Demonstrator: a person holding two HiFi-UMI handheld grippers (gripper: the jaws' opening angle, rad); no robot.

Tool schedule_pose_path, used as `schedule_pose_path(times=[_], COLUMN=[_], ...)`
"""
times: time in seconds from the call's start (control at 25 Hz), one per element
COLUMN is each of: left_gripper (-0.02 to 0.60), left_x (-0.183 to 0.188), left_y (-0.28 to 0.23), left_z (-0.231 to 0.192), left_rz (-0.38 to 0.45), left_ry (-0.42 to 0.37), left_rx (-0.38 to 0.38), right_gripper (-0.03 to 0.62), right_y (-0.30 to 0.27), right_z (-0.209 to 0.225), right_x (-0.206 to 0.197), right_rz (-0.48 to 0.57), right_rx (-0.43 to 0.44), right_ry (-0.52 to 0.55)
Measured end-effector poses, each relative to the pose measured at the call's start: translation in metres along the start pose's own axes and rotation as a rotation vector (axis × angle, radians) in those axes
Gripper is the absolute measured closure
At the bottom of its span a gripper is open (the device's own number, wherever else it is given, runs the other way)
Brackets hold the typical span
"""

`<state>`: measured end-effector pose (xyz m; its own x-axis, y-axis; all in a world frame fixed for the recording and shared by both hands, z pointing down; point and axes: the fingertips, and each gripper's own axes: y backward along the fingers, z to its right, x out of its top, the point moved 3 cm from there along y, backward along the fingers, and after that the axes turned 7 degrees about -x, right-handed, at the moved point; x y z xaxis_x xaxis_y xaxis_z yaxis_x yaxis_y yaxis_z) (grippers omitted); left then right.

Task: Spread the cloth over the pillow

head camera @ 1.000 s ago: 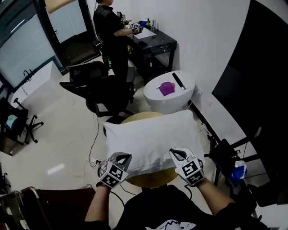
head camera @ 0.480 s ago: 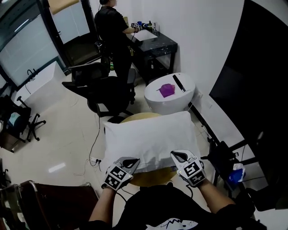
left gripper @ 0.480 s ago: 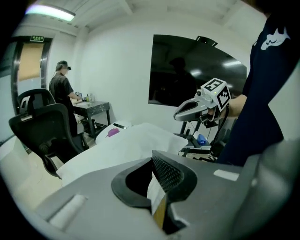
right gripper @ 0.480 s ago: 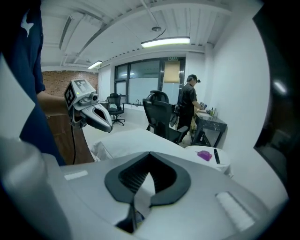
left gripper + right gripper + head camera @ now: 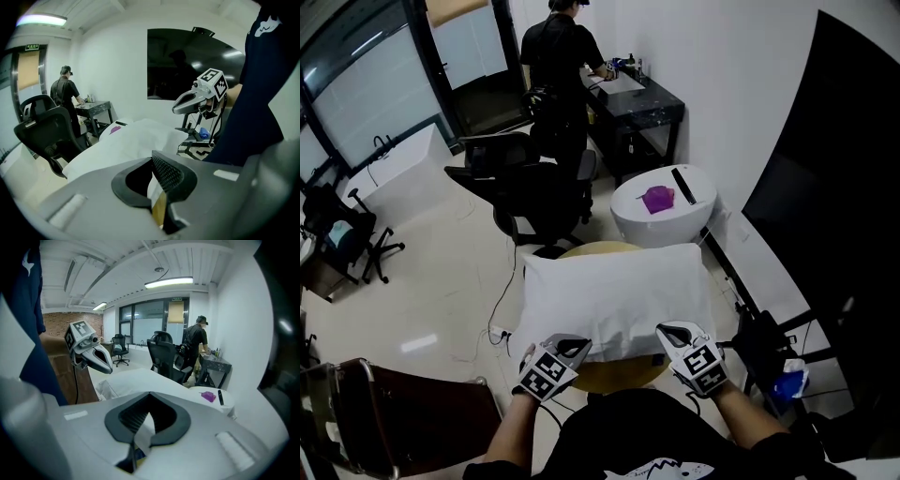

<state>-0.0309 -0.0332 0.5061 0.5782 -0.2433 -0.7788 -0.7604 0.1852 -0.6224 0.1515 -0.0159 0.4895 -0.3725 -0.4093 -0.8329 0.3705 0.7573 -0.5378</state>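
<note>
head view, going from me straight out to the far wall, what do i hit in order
left claw and right claw side by side, both shut on the near edge → cloth → round white table with a purple thing on it → black desk

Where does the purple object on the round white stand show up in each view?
Head view: purple object right of centre, on the round white stand.
Left gripper view: purple object left of centre, past the cloth.
Right gripper view: purple object lower right.
Shared landmark: the standing person in black.
</note>
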Motion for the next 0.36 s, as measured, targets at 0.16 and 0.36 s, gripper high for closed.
schedule_pose_path(times=[0.16, 0.36], left_gripper=[0.581, 0.581], left_x=[-0.005, -0.012], left_y=[0.001, 0.0], left_z=[0.004, 0.015], left_rz=[-0.032, -0.061], left_ry=[-0.023, -0.033], left_rx=[-0.001, -0.025], right_gripper=[0.586, 0.586], right_y=[0.004, 0.012], right_z=[0.001, -0.004], right_x=[-0.001, -0.01], right_rz=[0.006, -0.011], right_rx=[-0.001, 0.002], right_ry=[0.006, 0.005])
